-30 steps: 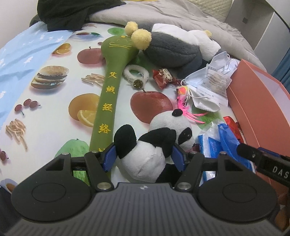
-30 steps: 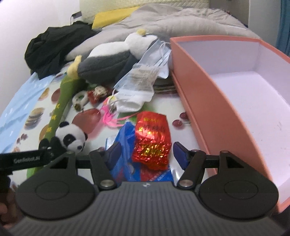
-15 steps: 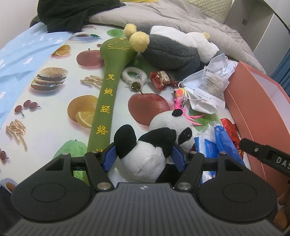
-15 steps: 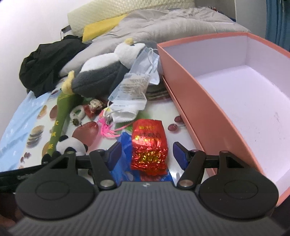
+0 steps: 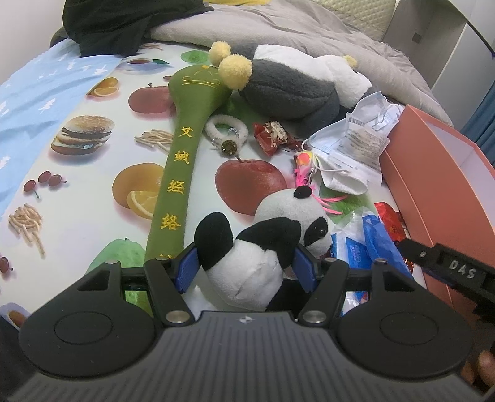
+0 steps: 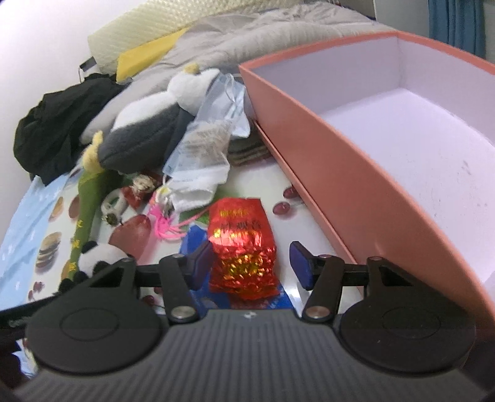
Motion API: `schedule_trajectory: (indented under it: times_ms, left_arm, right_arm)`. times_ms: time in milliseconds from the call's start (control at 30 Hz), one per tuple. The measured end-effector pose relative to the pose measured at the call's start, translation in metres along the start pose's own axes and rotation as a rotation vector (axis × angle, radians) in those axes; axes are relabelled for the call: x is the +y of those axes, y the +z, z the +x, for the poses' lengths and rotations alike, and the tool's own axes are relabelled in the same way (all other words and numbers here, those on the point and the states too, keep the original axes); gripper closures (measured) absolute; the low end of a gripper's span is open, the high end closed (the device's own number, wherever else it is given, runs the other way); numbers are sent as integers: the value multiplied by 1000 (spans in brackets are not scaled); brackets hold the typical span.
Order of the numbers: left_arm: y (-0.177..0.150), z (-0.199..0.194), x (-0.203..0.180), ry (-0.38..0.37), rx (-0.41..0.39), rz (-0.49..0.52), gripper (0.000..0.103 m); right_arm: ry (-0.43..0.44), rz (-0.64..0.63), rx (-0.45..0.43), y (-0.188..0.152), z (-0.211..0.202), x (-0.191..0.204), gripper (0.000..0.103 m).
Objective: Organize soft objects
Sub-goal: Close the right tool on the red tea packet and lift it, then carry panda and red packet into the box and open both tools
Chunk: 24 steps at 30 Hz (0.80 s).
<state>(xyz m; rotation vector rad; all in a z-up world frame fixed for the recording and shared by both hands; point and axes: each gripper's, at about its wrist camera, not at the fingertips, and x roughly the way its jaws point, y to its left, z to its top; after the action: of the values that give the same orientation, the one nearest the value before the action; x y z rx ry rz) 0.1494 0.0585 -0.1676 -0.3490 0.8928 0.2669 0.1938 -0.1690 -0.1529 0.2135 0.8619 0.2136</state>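
My left gripper is shut on a small panda plush, its blue pads pressing both sides of the body. The panda also shows at the left of the right wrist view. My right gripper is open around a red foil packet without touching it. A long green plush mallet lies on the fruit-print sheet. A grey and white plush lies beyond it. The open salmon-pink box stands at the right and holds nothing.
A white scrunchie, a red candy wrapper, a pink tassel, face masks in clear bags and blue packets litter the sheet. A black garment and grey duvet lie behind.
My left gripper keeps hold of the panda and has shifted slightly. My right gripper has risen and tilted, bringing more of the box interior into view.
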Motion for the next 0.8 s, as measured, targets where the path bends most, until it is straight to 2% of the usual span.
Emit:
schedule_trajectory:
  times_ms: [267, 367, 400, 800]
  left_arm:
    - [0, 0, -1, 2, -1, -4, 34]
    - [0, -1, 0, 3, -4, -8, 34]
    - [0, -1, 0, 3, -5, -9, 34]
    - [11, -19, -10, -46, -10, -27, 34]
  right_arm:
    - [33, -17, 66, -5, 16, -2, 45]
    - [34, -48, 60, -6, 16, -1, 44]
    - [38, -56, 56, -6, 16, 0, 49]
    - [44, -148, 8, 5, -13, 4, 49]
